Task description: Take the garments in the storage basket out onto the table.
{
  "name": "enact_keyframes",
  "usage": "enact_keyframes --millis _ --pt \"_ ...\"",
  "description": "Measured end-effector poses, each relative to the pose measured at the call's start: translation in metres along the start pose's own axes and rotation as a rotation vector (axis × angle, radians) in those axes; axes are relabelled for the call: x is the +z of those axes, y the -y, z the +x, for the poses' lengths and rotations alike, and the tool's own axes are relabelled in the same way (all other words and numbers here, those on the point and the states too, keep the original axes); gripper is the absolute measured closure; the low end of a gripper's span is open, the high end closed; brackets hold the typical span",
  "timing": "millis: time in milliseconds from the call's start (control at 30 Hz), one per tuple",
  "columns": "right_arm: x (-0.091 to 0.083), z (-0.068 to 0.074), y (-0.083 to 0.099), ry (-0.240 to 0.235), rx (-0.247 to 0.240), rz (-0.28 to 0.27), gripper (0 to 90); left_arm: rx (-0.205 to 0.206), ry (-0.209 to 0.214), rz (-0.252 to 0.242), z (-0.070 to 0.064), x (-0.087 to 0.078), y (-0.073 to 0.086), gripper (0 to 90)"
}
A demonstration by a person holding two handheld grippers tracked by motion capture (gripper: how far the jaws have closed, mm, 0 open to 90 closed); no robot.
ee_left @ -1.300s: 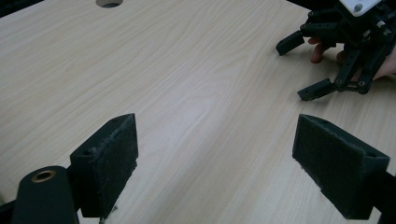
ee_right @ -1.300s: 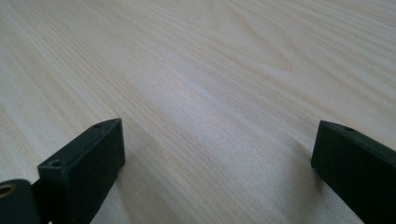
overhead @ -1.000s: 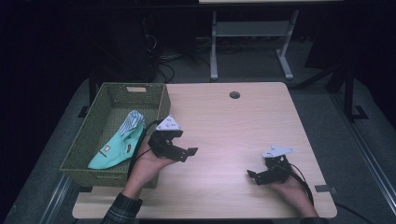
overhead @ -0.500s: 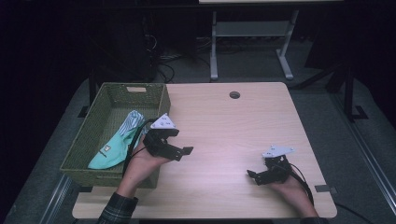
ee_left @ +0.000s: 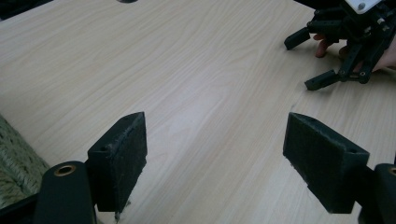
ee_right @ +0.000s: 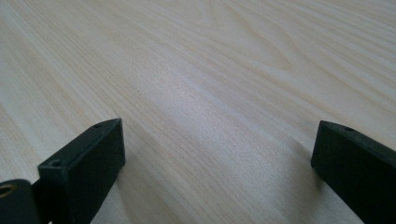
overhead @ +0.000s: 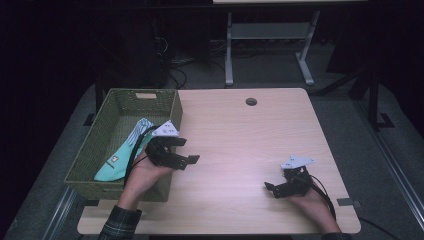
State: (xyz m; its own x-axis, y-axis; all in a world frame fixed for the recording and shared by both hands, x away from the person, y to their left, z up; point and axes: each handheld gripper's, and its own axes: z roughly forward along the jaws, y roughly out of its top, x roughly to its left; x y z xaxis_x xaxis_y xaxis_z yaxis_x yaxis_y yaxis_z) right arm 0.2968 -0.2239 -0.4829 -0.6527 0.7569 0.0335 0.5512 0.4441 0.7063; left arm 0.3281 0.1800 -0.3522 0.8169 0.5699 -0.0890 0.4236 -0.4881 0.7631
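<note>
Rested the right hand (overhead: 311, 204) at the near edge of the tabletop (overhead: 240, 130), knuckles up, with the right tongs (overhead: 273, 190) low over bare wood and pointing toward the other hand. Had them spread wide with nothing between the pads; probably parked there to stay out of the way until needed.

Held the left hand (overhead: 145, 175) a little farther in and higher, palm turned up under the tool, wrist cocked, checked sleeve (overhead: 118, 225) at the near edge. Spread the left tongs (overhead: 186, 151) wide as well, gripping nothing. Aimed them across open wood toward the right tongs rather than down into the basket (overhead: 75, 176), so not yet lined up for a grasp.

Placed that hand over the basket's near right corner, the green woven wall just left of the left tongs; could not tell whether hand and rim touched.

Left the cloth (overhead: 117, 160), teal and white, lying inside the basket, left of the left tongs and slightly beyond them, stretched along the floor toward the far right corner. Judged it the thing to be lifted out, given open jaws so near the wall.

Saw, farthest off, a cable hole (overhead: 251, 101) well beyond both tongs.
</note>
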Motion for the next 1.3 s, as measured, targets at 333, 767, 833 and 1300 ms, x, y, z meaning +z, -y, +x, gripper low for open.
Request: enact_keyframes --millis 333,767,833,1300 --pt "0.000 0.000 0.000 0.000 0.000 0.000 2.4 -0.011 -0.002 -0.001 0.008 -0.008 0.005 28.4" --pt "0.000 0.000 0.000 0.000 0.000 0.000 2.4 -0.043 -0.010 -0.006 0.021 -0.020 0.013 30.8" --pt "0.000 0.000 0.000 0.000 0.000 0.000 2.4 -0.056 -0.014 -0.010 0.022 -0.023 0.013 30.4" --pt "0.000 0.000 0.000 0.000 0.000 0.000 2.4 -0.072 -0.053 -0.023 0.036 -0.040 0.021 28.9"
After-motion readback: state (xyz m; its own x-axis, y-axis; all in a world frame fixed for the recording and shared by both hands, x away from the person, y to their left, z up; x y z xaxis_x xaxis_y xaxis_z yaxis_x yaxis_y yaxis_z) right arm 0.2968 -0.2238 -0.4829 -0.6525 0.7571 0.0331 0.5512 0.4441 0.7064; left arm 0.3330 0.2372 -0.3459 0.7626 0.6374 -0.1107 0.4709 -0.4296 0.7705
